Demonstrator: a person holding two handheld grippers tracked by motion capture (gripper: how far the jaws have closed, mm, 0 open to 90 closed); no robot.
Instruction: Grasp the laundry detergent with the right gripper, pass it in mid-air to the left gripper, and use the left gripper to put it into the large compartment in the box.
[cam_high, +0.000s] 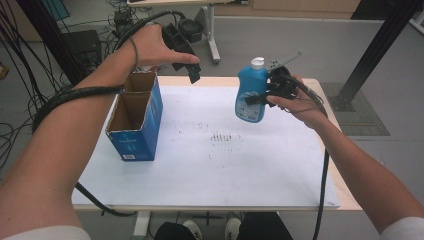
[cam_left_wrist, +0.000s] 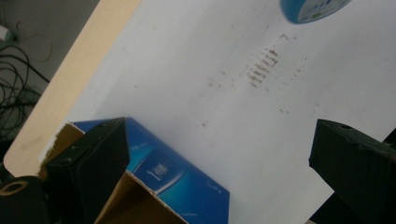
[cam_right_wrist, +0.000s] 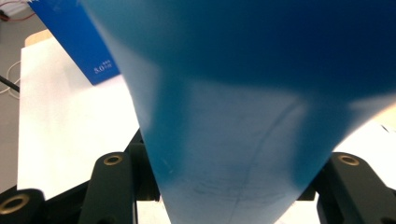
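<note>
A blue bottle (cam_high: 251, 90) with a white cap hangs upright above the table's right half, with my right gripper (cam_high: 260, 96) shut on its body. In the right gripper view the blue bottle (cam_right_wrist: 243, 107) sits close up between the two black jaws. An open blue cardboard box (cam_high: 135, 121) with two compartments stands on the white table sheet (cam_high: 225, 165) at the left. My left gripper (cam_high: 189, 62) hovers above the box's far end, open, with nothing between its jaws. Below those jaws in the left gripper view lies the box (cam_left_wrist: 163, 177); the bottle's base (cam_left_wrist: 313, 9) shows at the top.
Brown smudges (cam_high: 222, 136) mark the middle of the white sheet. Black cables (cam_high: 70, 97) wrap the left forearm, and another cable (cam_high: 322, 190) trails off the right side. A black frame post (cam_high: 375, 50) stands beyond the table's right corner, and a table leg (cam_high: 212, 35) stands behind.
</note>
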